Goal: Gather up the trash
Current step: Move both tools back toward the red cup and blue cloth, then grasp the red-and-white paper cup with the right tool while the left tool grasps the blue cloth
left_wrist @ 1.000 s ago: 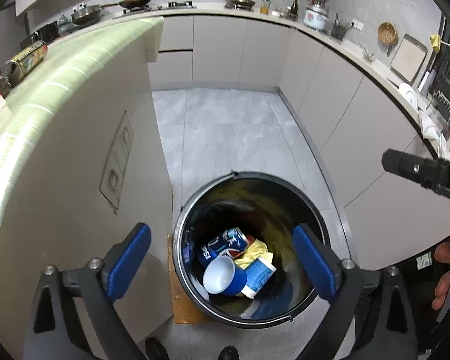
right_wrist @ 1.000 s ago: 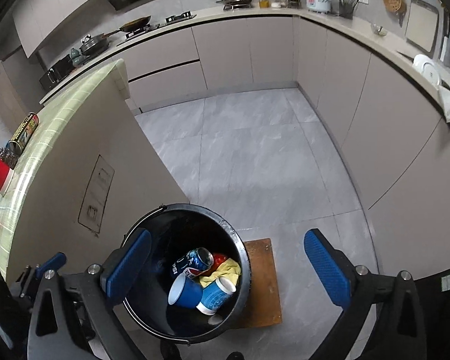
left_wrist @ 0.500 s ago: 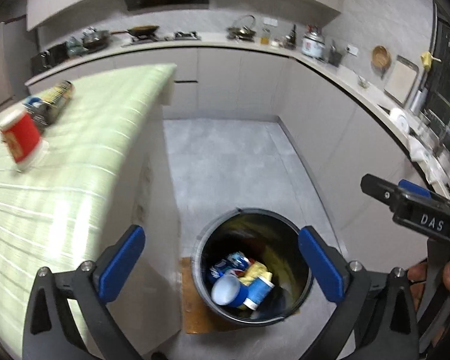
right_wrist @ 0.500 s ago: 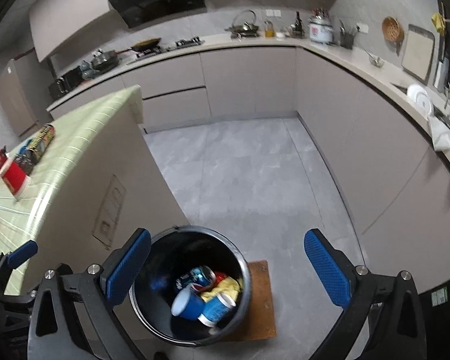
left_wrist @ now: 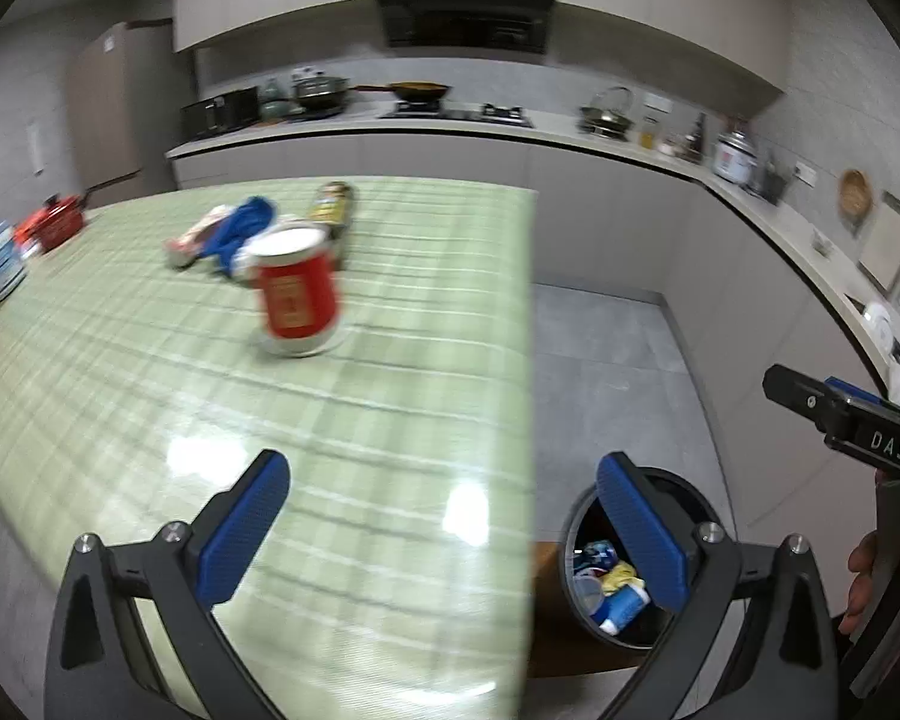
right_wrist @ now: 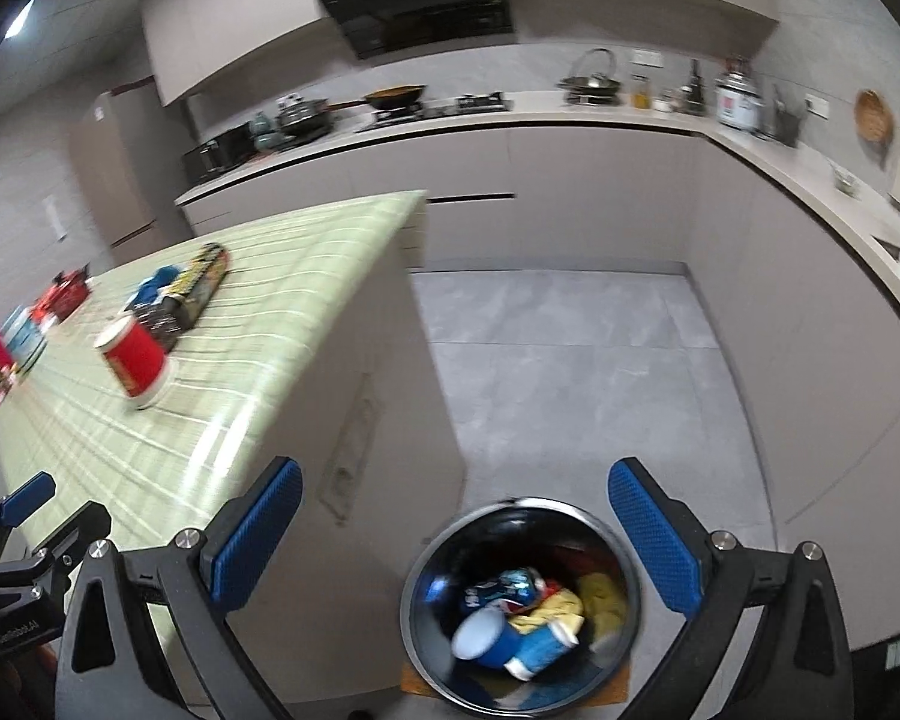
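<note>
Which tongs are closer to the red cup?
Left. The left tongs hang over the table's near edge, facing the red cup. The right tongs are off the table, above the bin.

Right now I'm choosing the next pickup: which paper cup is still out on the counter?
The red cup, upright on the green counter; the blue cups already lie in the bin.
</note>
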Demonstrator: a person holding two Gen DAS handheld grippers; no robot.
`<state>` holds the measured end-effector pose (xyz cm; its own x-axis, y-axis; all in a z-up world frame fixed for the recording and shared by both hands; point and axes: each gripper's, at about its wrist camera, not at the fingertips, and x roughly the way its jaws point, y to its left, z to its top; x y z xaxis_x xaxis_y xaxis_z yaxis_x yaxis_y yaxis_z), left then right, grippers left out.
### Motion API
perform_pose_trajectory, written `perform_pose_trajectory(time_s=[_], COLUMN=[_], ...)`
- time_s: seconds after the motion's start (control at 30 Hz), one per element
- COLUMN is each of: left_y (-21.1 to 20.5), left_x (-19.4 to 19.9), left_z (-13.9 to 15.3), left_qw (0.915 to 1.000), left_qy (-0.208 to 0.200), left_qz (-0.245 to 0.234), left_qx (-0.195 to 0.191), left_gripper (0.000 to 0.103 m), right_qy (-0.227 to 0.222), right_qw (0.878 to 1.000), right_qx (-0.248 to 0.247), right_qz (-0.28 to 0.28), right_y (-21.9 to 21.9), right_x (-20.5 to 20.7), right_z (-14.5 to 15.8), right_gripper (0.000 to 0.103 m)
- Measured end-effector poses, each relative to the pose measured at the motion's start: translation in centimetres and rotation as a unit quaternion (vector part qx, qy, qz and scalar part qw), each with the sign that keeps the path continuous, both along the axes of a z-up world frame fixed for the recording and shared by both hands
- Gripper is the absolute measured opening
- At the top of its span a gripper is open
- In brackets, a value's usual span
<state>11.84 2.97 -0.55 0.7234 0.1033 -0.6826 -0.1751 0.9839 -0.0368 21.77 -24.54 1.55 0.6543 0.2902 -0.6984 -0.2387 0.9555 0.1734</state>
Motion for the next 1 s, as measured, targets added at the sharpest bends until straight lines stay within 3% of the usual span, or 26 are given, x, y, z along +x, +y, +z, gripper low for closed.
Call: perform_pose_trajectory(time_s=[0.23, 0.43, 0.77, 1.0], left_y=[6.3, 12.1, 21.0, 24.7], left_x=[-2.2, -2.4, 0.7, 2.9], left_z=[0.1, -1.0, -3.0, -3.7], left_qw=[0.9984, 0.9956, 0.9957, 0.9971], left_qy=[0.005, 0.021, 0.047, 0.054], left_qz=[0.057, 0.090, 0.076, 0.043], left_qx=[0.006, -0.017, -0.025, -0.031], left_gripper=[0.103, 0.103, 0.103, 0.103], right_qy=[-0.005, -0.012, 0.003, 0.017], right_qw=[0.998, 0.995, 0.993, 0.995], right_qx=[0.010, 0.005, -0.001, 0.000], right_qz=[0.060, 0.102, 0.119, 0.100], right_y=[7.1, 13.6, 25.1, 31.3], right_x=[0.1, 0.1, 1.9, 4.0], right_z=[0.8, 1.0, 0.0, -1.8], right_gripper=[0.103, 0.103, 0.103, 0.103])
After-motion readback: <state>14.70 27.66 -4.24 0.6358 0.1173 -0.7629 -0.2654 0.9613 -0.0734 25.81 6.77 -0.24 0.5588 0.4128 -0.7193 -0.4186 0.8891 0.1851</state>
